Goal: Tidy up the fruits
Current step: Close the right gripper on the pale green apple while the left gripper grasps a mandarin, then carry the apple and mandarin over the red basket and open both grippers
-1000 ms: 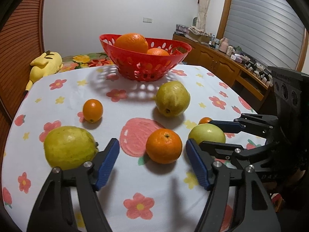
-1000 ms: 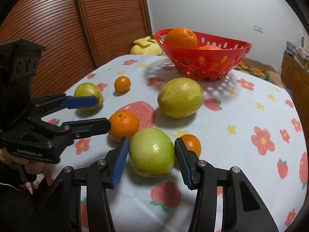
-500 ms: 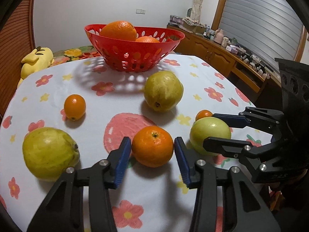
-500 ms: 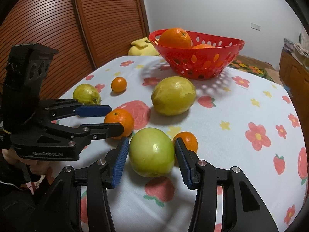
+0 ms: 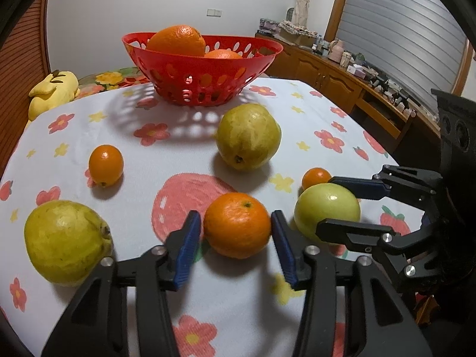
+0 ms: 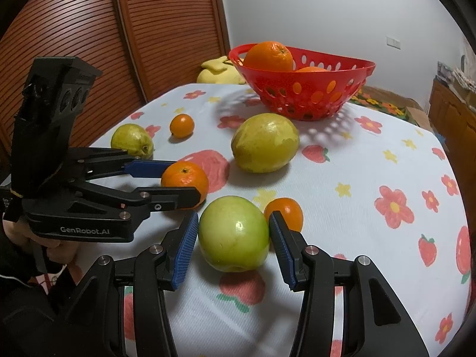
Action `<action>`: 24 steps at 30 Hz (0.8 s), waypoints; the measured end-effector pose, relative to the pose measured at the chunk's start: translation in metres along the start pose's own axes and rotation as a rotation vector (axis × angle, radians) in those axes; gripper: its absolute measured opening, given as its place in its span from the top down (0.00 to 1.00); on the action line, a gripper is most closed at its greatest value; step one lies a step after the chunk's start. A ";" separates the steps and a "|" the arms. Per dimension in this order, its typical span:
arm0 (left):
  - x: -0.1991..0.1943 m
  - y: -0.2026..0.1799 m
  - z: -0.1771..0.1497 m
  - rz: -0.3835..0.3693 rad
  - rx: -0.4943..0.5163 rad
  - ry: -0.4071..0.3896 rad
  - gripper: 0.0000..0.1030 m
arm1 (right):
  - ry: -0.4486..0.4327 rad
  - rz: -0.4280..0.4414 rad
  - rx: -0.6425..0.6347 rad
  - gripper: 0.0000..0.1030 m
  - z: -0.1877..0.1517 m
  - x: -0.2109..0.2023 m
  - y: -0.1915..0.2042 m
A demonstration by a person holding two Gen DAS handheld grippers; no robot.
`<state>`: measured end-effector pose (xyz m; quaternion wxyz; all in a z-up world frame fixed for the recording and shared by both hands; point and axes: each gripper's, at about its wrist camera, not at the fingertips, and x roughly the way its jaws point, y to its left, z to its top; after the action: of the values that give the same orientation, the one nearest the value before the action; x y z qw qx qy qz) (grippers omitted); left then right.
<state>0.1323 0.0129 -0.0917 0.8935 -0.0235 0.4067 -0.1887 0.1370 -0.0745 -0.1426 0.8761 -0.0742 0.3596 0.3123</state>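
The left claw (image 5: 236,238) sits low over the desk (image 5: 184,160) with its blue pads on either side of an orange (image 5: 237,225). The pads (image 5: 188,245) look pressed against the fruit's flanks, clamped on it, though from this angle a hair of space at the left pad cannot be ruled out. The orange rests on the flowered cloth near the front edge.

The right claw (image 6: 233,245) is closed around a green apple (image 6: 233,233), its pads (image 6: 282,245) touching both sides. The apple stands on the desk just right of the orange. A small tangerine (image 6: 284,209) lies just behind the apple, touching or nearly touching the claw's right finger.

Farther back, near the middle of the desk, lies a large yellow-green pear (image 5: 248,136). A second pear (image 5: 65,242) lies at the near left, just beside the left claw's left finger. A small orange kumquat (image 5: 106,165) sits to the left, well apart from both.

At the far end stands a red basket (image 5: 202,68) holding two oranges (image 5: 176,40). A yellow plush toy (image 5: 53,92) lies beyond the desk's far left corner.
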 end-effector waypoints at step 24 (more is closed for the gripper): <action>-0.059 0.015 0.018 0.037 -0.037 -0.143 0.59 | 0.014 -0.030 -0.067 0.51 0.001 0.001 0.007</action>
<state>0.1152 0.0453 -0.0404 0.9232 -0.0460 0.3455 -0.1622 0.1337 -0.0678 -0.1415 0.8751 -0.1111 0.3540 0.3107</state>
